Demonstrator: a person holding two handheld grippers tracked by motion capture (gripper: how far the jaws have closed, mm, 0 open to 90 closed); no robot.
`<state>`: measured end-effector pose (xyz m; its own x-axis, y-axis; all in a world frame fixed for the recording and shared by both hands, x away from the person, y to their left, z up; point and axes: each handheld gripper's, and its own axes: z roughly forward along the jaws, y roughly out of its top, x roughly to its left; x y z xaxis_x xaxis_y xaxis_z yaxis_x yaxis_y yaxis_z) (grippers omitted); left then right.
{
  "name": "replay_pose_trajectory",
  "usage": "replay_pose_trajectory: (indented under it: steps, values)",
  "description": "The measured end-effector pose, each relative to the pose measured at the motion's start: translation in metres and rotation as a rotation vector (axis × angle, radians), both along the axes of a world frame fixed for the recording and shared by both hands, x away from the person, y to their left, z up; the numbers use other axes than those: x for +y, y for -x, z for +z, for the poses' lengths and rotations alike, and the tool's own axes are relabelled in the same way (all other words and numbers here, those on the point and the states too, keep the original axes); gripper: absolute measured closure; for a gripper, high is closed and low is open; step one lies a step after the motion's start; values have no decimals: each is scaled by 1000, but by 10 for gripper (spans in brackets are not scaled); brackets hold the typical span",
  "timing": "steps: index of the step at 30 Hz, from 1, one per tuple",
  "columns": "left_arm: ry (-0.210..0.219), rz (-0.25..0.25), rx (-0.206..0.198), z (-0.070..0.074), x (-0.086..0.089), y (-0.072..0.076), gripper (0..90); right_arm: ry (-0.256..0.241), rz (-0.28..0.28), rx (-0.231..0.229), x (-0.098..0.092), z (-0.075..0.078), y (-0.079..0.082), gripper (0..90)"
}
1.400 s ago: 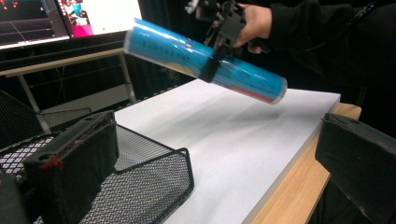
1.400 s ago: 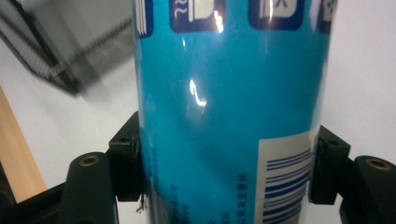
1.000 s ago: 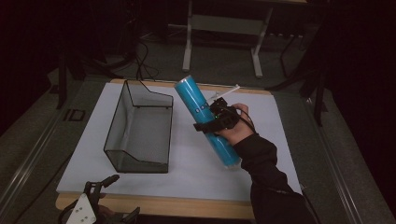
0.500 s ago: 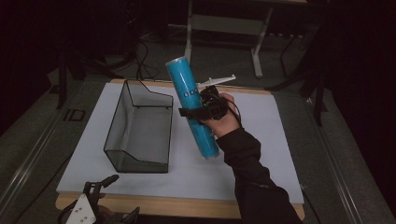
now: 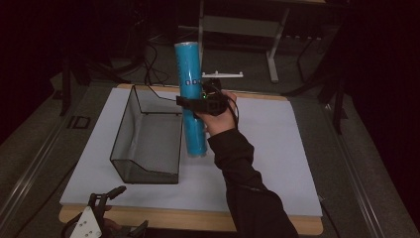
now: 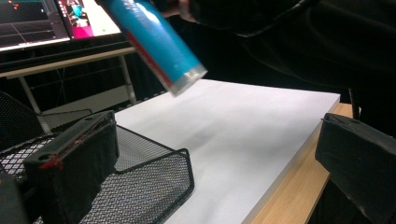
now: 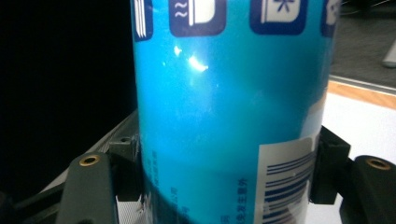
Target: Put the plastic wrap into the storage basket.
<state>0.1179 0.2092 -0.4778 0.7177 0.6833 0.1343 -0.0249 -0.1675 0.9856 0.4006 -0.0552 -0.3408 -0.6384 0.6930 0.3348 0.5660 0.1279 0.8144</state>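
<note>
Left tool (image 5: 106, 208): at the near edge of the surface (image 5: 277, 163), low left in the high view; jaws apart with nothing between them, as the left gripper view shows across its two black pads. Surface: white board on a wooden base, light wood strip exposed along the near and far edges; wide bare white area to the right of the person's sleeve (image 5: 247, 188) and toward the far right corner. Mesh basket (image 5: 148, 134): black wire, open-topped, rectangular, on the left half of the surface, its long side running near to far; its right wall lies just beside the tube's lower end. Tube (image 5: 190, 99): tall cylinder, glossy cyan, a row of dark blue square icons round the upper part, a white barcode panel and small print lower down in the right gripper view, a pale rim at the bottom end. Held off the surface, long axis near upright with the top leaning slightly away and left; lower end over the white area beside the basket. Right tool (image 5: 200, 101): clamped on the tube about mid-length, one jaw on each side of the cylinder. Beyond the far edge: table legs and cables on a dark floor.
</note>
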Motion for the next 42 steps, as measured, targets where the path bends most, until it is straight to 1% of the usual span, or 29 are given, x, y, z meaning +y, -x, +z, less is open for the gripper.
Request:
replay_pose_trajectory:
  steps: [1, 2, 4, 5, 7, 9, 11, 12, 13, 14, 15, 16, 18, 20, 21, 23, 25, 26, 28, 30, 31, 33, 34, 36, 38, 42]
  values:
    - [0, -1, -2, 0, 0, 0, 2, -2, -10, -8, 4, 1, -1, 316]
    - [0, -2, -1, 0, 0, 0, 2, -15, -24, -11, 9, 1, -3, 316]
    - [2, -4, 0, 0, 0, 0, 1, -33, -37, -7, 17, 1, -6, 316]
    - [2, -4, 0, 0, 0, 0, 2, -33, -37, -7, 17, 1, -6, 316]
    - [2, -6, -2, 0, 0, 0, 2, -34, -65, -4, 27, -2, -10, 316]
    - [2, -8, -1, 0, 0, 0, 2, -58, -68, 13, 31, -4, -12, 316]
    - [1, -9, -2, 1, 0, 0, 2, -90, -87, 33, 36, -8, -13, 316]
    - [1, -9, -2, 1, 0, 0, 2, -90, -87, 33, 36, -8, -13, 316]
    - [0, -11, -4, 1, 0, 1, 2, -110, -117, 47, 42, -14, -15, 316]
    - [0, -11, -4, 1, 0, 1, 2, -115, -125, 42, 45, -17, -15, 316]
    - [-4, -12, -8, 1, 0, 1, 2, -114, -137, 50, 47, -19, -16, 316]
    - [-4, -12, -8, 1, 0, 1, 2, -114, -137, 50, 47, -19, -16, 316]
    - [-8, -11, -11, 1, 0, 1, 2, -131, -152, 56, 51, -27, -17, 316]
    - [-12, -12, -11, 0, 0, 1, 2, -156, -162, 87, 54, -36, -19, 316]
    - [-14, -13, -10, 0, -1, 1, 2, -158, -168, 97, 56, -40, -20, 316]
    - [-14, -17, -11, 0, -1, 1, 2, -142, -175, 108, 59, -48, -21, 316]
    - [-24, -13, -16, 0, -1, 1, 2, -144, -178, 127, 61, -56, -22, 316]
    - [-24, -15, -16, 0, -1, 1, 2, -143, -190, 139, 62, -60, -21, 316]
    - [-20, -19, -14, 0, -1, 1, 2, -145, -196, 160, 64, -69, -21, 316]
    - [-22, -23, -12, 0, -2, 1, 2, -132, -204, 178, 66, -78, -21, 316]
    - [-23, -23, -13, 0, -2, 1, 2, -126, -203, 196, 68, -82, -21, 315]
    - [-41, -13, -24, 0, -2, 1, 2, -131, -192, 225, 69, -91, -21, 315]
    - [-44, -12, -26, 0, -3, 1, 2, -125, -186, 239, 70, -95, -21, 315]
    - [-40, -16, -24, 0, -3, 2, 2, -110, -193, 250, 71, -103, -18, 315]
    - [-39, -17, -23, 0, -3, 2, 2, -96, -196, 272, 72, -110, -17, 315]
    - [-40, -15, -26, 0, -2, 2, 2, -104, -213, 340, 72, -123, -17, 315]
